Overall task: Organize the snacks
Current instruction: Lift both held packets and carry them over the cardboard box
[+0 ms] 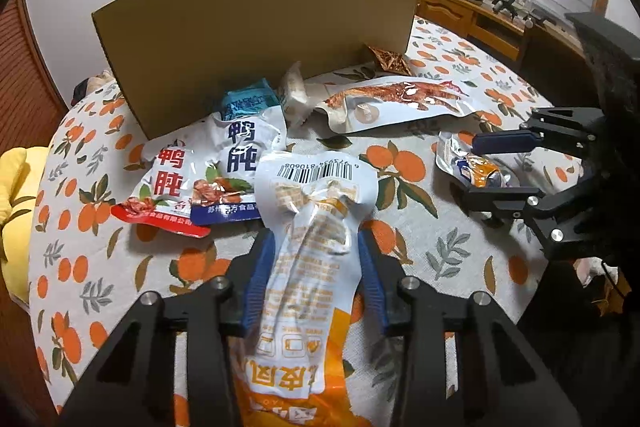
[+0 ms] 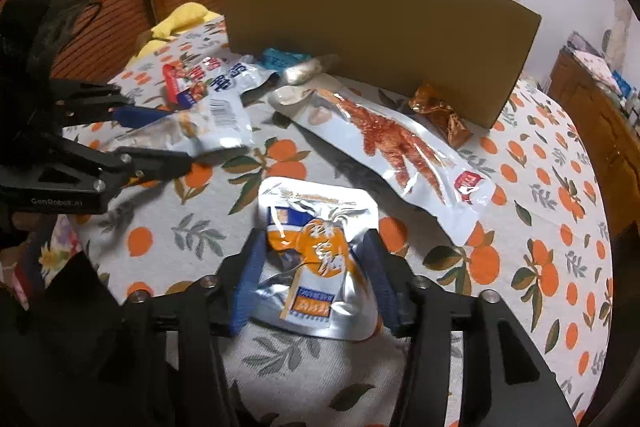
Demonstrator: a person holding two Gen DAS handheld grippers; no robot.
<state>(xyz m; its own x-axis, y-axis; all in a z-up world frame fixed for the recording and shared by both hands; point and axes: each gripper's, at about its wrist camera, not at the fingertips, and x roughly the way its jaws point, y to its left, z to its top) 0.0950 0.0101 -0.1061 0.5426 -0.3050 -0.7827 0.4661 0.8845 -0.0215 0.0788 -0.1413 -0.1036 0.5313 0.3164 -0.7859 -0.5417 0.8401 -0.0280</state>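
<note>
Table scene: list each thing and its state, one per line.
Left gripper: shut on barcode packet.
Right gripper: jaws astride silver pouch, gap on both sides.
Chicken-foot packet: flat on tablecloth, sealed.
Two duck packets: overlapping.
Cardboard sheet: standing upright.

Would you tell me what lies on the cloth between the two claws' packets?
Nothing: in the right wrist view only bare cloth separates the barcoded packet in the left claw from the silver pouch within the right claw.
</note>
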